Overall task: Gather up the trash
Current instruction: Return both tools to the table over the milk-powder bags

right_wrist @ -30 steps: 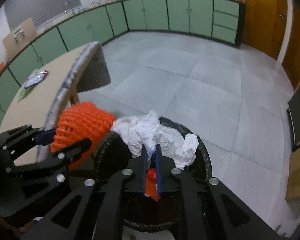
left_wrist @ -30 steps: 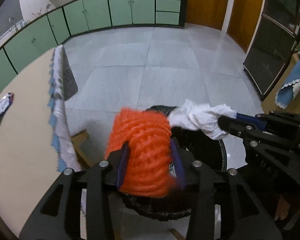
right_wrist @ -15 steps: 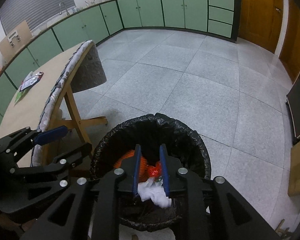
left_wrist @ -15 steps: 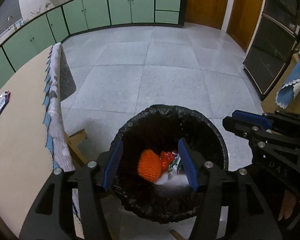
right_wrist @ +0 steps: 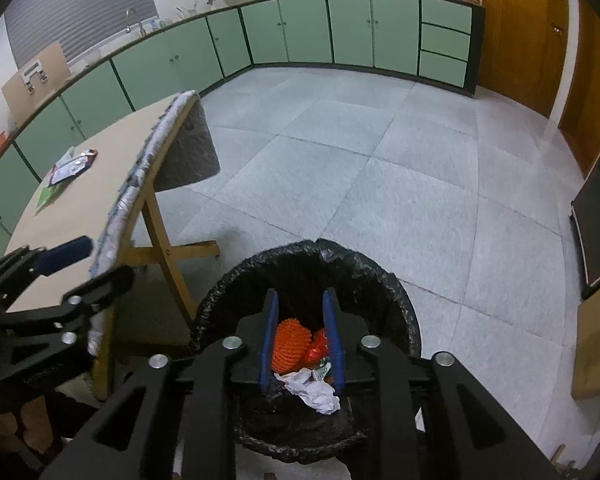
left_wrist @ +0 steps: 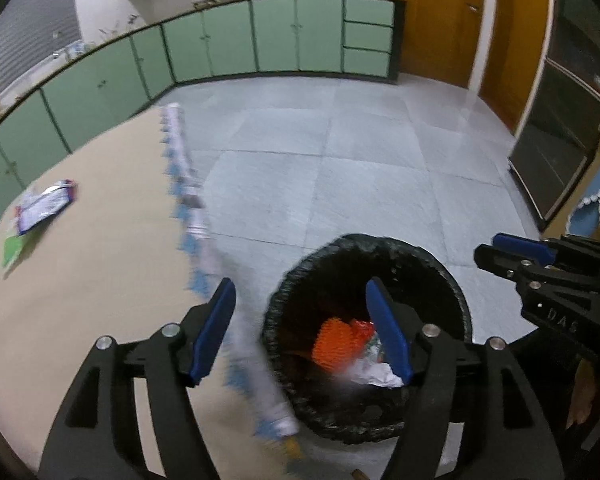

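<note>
A black-lined trash bin [left_wrist: 452, 296] [right_wrist: 384, 276] stands on the floor beside the table. In it lie an orange foam net [left_wrist: 332, 344] [right_wrist: 290, 344], a crumpled white paper [left_wrist: 376, 374] [right_wrist: 316, 394] and a red wrapper [right_wrist: 318, 350]. My left gripper [left_wrist: 304, 336] is open and empty over the table edge and the bin's left rim. My right gripper [right_wrist: 302, 344] is open and empty above the bin; it also shows at the right of the left wrist view [left_wrist: 540, 264]. A snack wrapper [left_wrist: 46, 206] [right_wrist: 72, 168] lies on the table's far side.
The tan table [left_wrist: 100, 248] [right_wrist: 84, 216] has a patterned cloth edge [left_wrist: 188, 196] and folding wooden legs [right_wrist: 160, 240]. Green cabinets [right_wrist: 300, 28] line the walls. A dark glass cabinet [left_wrist: 564, 128] stands at right. Grey tiled floor [right_wrist: 380, 160] lies beyond the bin.
Both grippers opened and dropped the orange net and white paper into the bin. Since then the left gripper has swung left toward the table; the right jaws have widened.
</note>
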Available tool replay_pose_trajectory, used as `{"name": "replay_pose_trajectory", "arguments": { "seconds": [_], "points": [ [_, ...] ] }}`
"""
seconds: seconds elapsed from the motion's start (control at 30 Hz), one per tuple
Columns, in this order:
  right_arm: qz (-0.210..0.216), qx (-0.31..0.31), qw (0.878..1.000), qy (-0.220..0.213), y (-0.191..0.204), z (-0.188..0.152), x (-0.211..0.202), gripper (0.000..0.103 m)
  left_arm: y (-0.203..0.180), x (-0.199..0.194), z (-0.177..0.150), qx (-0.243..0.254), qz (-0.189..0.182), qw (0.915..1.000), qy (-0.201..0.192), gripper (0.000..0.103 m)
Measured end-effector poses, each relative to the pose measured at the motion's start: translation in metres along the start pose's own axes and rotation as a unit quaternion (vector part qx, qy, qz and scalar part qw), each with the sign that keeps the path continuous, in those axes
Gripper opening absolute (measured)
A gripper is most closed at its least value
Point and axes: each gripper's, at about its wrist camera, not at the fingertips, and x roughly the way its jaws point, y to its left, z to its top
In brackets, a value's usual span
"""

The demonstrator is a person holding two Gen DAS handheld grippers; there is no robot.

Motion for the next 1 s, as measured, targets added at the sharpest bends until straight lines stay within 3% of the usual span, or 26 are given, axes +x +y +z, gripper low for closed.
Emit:
{"name": "replay_pose_trajectory", "arguments": {
  "seconds": [0.23,0.57,1.0],
  "points": [
    [-0.001,-0.048,0.998,-0.044,0.046,0.021,-0.035,0.050,0.054,-0.059,0.001,-0.053,0.050,0.9963,-0.045,0.081],
    [0.040,-0.124,0.989,-0.073,0.141,0.050,-0.037,0.052,0.145,-0.126,-0.009,-0.112,0.135,0.9803,-0.090,0.085],
    [0.092,-0.201,0.971,-0.090,0.284,0.096,0.012,0.054,0.271,-0.138,-0.024,-0.174,0.204,0.9589,-0.094,0.085]
  ]
}}
